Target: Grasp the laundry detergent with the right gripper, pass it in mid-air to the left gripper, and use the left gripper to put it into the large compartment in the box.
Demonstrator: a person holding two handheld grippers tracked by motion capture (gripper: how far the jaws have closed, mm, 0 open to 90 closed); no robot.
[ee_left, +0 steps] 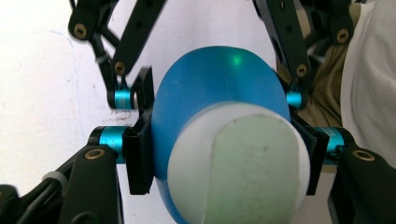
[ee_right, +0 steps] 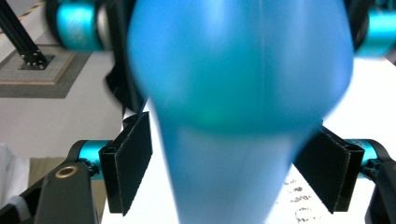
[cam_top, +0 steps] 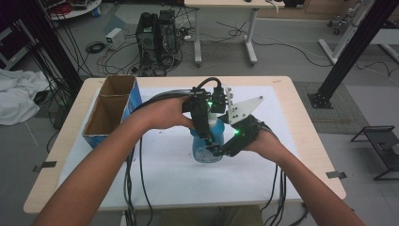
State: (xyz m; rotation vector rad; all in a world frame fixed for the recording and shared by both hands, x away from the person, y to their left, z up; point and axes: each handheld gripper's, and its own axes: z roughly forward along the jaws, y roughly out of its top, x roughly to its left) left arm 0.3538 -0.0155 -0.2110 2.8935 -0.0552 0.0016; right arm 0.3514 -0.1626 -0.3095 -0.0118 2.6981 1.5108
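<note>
A blue bottle (cam_top: 207, 146) with a white cap stands near the middle of the surface (cam_top: 164, 188), on the white sheet (cam_top: 179, 169) that covers most of it, held between the person's two hands. The left gripper (cam_top: 207, 134) comes down on it from above and is clenched on it: in the left gripper view its black pads (ee_left: 140, 154) press against both sides of the bottle (ee_left: 210, 93) just below the white cap (ee_left: 238, 163), which faces the camera.

The right gripper (cam_top: 215, 149) reaches in low from the right side, toward the bottle's lower body. In the right gripper view the blurred blue bottle (ee_right: 238, 93) sits between the jaws, yet the left pad (ee_right: 133, 158) stands off from it with white surface showing in the gap — this gripper is released, its jaws around the bottle without pressing on it.

An open cardboard box (cam_top: 110, 110) with a blue side stands at the surface's far left, well apart from the bottle. Black cables (cam_top: 134, 183) trail from the grippers over the near edge — those of the left gripper loop across the white sheet.
</note>
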